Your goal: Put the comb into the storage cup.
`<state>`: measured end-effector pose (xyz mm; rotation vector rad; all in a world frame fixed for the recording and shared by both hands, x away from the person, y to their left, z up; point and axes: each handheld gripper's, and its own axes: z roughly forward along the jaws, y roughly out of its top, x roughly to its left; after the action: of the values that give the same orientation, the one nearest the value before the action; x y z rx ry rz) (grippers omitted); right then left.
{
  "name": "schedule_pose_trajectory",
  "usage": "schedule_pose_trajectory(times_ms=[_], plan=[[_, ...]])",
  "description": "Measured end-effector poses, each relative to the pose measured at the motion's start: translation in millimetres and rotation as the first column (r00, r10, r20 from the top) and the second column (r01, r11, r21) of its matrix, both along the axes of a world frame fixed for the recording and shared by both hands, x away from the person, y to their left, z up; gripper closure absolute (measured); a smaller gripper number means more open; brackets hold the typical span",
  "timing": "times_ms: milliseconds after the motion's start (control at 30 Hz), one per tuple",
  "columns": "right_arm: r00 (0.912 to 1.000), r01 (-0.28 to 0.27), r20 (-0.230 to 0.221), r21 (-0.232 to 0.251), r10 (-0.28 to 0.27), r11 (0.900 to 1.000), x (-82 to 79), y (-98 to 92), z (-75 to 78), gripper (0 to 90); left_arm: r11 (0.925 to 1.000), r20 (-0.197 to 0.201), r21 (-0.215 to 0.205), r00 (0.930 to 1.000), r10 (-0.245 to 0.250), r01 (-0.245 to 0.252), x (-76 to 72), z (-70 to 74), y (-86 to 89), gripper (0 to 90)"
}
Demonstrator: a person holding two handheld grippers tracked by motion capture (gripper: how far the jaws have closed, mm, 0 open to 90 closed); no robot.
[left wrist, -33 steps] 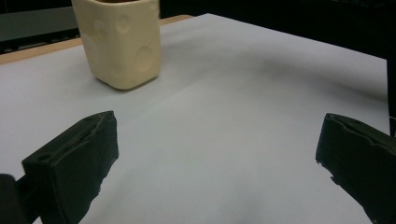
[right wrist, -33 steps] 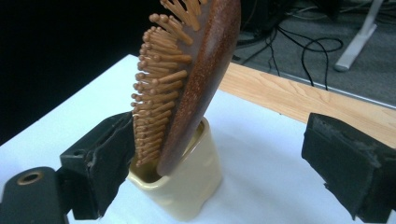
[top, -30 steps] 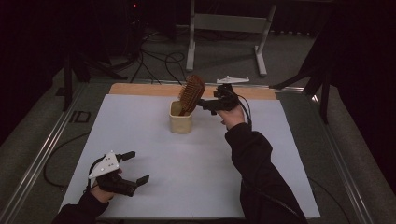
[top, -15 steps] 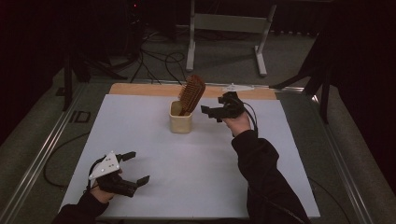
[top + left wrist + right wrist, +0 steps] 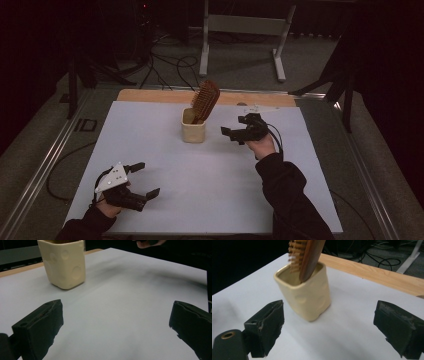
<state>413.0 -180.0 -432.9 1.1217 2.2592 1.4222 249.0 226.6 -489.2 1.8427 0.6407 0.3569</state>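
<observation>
A cream square cup point(image 5: 193, 130) point(image 5: 307, 297) point(image 5: 63, 262) stands on the white table top point(image 5: 210, 170) near its far middle. A wooden hairbrush point(image 5: 205, 101) point(image 5: 305, 255) leans in the cup, bristle head up. My right gripper point(image 5: 235, 126) point(image 5: 329, 327) hovers open just right of the cup, nothing between its jaws. Near the front left corner, my left gripper point(image 5: 143, 180) point(image 5: 115, 330) rests low over the table, open and empty, pointing toward the cup.
A wooden strip point(image 5: 150, 95) runs along the table's far edge. Metal rails point(image 5: 45, 160) flank the table. Beyond it are a white stand point(image 5: 245, 30) and cables point(image 5: 170, 62) on the floor.
My right gripper has drawn back from the brush and cup, moving right and toward the person, lower. The brush stays leaning in the cup. The left gripper has not moved.
</observation>
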Motion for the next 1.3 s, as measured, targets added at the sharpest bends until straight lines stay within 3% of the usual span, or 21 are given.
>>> schedule_pose_trajectory(times_ms=[867,1300], plan=[[0.9987,-0.050,0.012,-0.018,0.050,0.999,-64.0,-50.0,-41.3,9.4,1.0000,0.003,0.000,1.0000,0.001,-0.001,-0.3,0.3,0.1,0.0],[0.9992,-0.036,0.014,-0.024,0.036,0.999,-101.1,-77.0,-58.3,9.4,1.0000,0.003,0.001,1.0000,0.002,-0.002,-0.4,0.3,-0.4,0.0]])
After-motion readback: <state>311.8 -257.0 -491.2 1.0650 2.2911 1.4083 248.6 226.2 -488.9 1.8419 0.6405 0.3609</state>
